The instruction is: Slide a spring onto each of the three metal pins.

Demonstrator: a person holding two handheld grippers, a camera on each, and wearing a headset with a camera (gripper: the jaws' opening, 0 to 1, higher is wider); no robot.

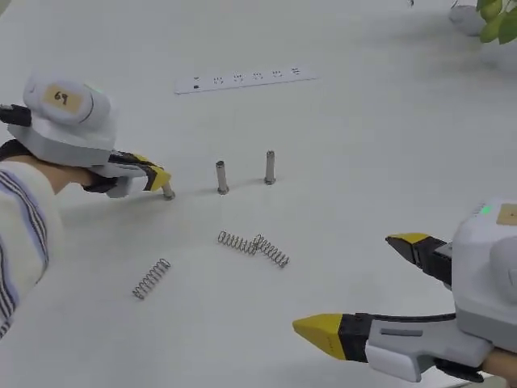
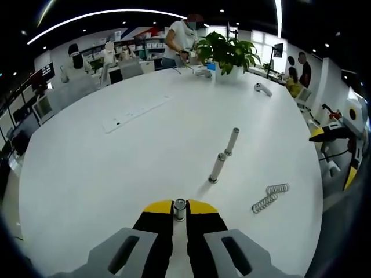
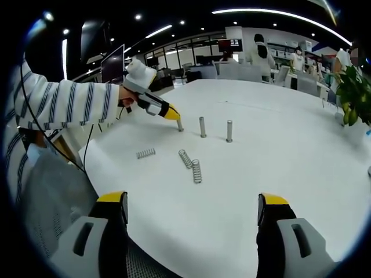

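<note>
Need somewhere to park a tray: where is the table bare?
Bare: the band between the power strip and the pins, and the stretch right of the pins toward the plant. Crowded: pins down to the springs, with the left gripper on the leftmost pin.

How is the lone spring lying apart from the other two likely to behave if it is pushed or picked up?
The lone spring lies on its side on the smooth white table, so a sideways nudge would probably roll it. Its thin, open coils suggest it is light and would likely flex or compress if squeezed end to end.
</note>
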